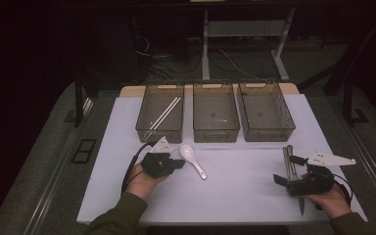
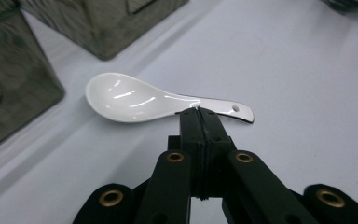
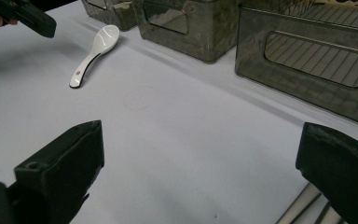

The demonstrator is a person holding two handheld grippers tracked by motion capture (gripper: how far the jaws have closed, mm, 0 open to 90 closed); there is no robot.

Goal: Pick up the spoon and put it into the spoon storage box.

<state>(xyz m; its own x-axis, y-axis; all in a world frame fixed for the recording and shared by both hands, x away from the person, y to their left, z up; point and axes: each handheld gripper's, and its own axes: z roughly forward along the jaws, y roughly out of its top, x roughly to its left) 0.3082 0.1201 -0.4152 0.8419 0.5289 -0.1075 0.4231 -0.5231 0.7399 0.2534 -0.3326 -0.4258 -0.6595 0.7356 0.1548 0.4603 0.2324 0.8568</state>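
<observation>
Glossy white ceramic spoon (image 2: 135,99) on smooth matt tabletop (image 2: 284,70)

The left gripper (image 2: 199,112) has its fingers pressed together just before the white spoon's (image 2: 135,98) handle.

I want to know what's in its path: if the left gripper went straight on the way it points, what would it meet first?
The white spoon: the shut left gripper has its tips right at the spoon's handle, seemingly touching, though contact is hard to judge.

Three bins (image 1: 214,111) stand behind my spoon (image 1: 193,160); chopsticks, I think, (image 1: 165,113) lie in the left one; tongs (image 1: 290,165) lie right.
</observation>
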